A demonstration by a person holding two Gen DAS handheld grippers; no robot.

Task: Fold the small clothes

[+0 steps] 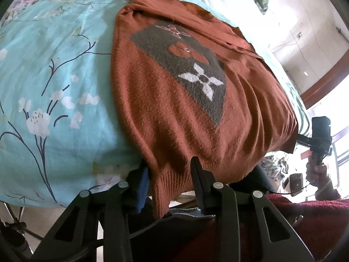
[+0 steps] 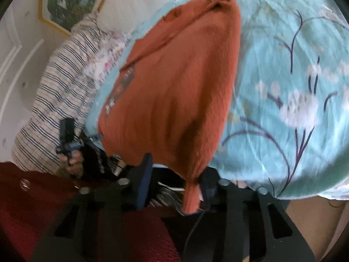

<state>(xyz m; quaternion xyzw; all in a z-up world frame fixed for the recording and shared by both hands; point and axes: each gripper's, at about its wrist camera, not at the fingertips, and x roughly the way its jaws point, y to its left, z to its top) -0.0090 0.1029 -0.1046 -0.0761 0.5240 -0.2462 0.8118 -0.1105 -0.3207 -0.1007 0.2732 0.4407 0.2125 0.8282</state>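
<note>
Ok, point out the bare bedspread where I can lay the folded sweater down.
Free: the floral bedspread along the plain side edge of the rust sweater, wide and bare. Crowded: the sweater's other side, where a striped cloth bunches. Both grippers, left and right, have the hem between their fingers.

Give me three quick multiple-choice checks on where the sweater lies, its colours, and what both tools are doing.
1. Where does the sweater lie?
A. on the floral bedspread
B. on a wooden chair
C. on the floor

2. What colour is the four-petal flower on the sweater's grey panel?
A. yellow
B. white
C. blue

3. How do the left tool and right tool stand?
A. both wide open, clear of cloth
B. only the left has cloth
C. each has hem between its fingers

Key: 1 A, turquoise fabric surrounds it; 2 B, pale petals on grey; 3 C, the rust hem hangs between both pairs of fingers.
</note>
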